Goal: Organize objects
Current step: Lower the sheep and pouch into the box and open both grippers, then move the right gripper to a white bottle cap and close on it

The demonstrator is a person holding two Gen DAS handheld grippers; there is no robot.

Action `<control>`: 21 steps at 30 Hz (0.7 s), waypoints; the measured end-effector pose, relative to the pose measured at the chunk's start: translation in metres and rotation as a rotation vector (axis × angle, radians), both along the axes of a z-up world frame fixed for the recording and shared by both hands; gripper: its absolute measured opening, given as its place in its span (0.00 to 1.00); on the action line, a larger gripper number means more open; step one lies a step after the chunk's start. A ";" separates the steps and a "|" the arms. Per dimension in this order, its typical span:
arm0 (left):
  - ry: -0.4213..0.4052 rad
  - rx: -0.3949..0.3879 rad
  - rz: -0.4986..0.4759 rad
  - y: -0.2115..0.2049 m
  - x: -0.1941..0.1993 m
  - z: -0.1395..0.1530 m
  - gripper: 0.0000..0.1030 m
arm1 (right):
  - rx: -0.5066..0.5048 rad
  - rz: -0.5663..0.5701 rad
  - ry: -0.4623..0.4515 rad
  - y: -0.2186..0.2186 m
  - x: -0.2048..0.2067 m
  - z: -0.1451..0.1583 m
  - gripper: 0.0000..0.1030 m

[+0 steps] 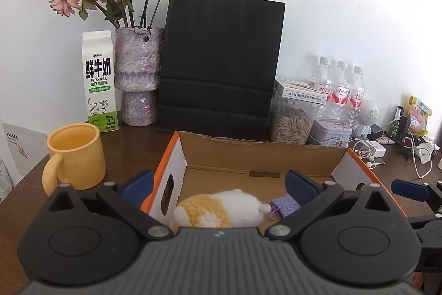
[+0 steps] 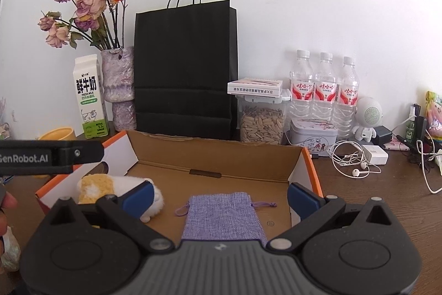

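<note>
We hold our left gripper (image 1: pixel 219 185) with its blue-padded jaws spread wide and gripping nothing, above the near end of the open brown cardboard box with orange edges (image 1: pixel 265 147), and our right gripper (image 2: pixel 221 196) hangs just as wide and free over the same box (image 2: pixel 212 148). On the box floor lie the fluffy white and yellow plush toy (image 1: pixel 221 208) and, just beside it, the small lilac woven drawstring pouch (image 2: pixel 223 213), neither one touched by a pad. In the right wrist view the black arm of the left gripper reads "GenRobot.AI". Behind the box on the dark wooden table (image 2: pixel 386 198) stands a white and green milk carton (image 1: pixel 98 82) printed "FRESH MILK" under Chinese characters, with "3.3" near its foot, beside a yellow ceramic mug (image 1: pixel 76 154). A tall black paper bag with handles (image 1: pixel 221 60) stands upright at the wall, and three clear water bottles with red labels (image 2: pixel 324 90) carry Chinese writing too small for us to read.
</note>
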State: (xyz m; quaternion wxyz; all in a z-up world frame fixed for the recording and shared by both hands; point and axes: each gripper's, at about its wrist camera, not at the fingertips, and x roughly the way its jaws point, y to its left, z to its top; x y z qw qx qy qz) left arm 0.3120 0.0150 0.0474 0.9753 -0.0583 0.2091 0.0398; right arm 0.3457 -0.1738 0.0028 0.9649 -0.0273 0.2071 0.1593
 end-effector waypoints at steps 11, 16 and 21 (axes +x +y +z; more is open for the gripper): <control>-0.022 0.006 0.019 0.006 -0.036 0.012 1.00 | 0.012 0.000 -0.029 -0.008 -0.034 0.011 1.00; -0.024 0.008 0.015 0.008 -0.060 0.015 1.00 | -0.003 -0.002 -0.042 -0.015 -0.058 0.014 1.00; -0.022 0.016 0.015 0.013 -0.083 0.015 1.00 | -0.027 -0.005 -0.043 -0.025 -0.083 0.012 1.00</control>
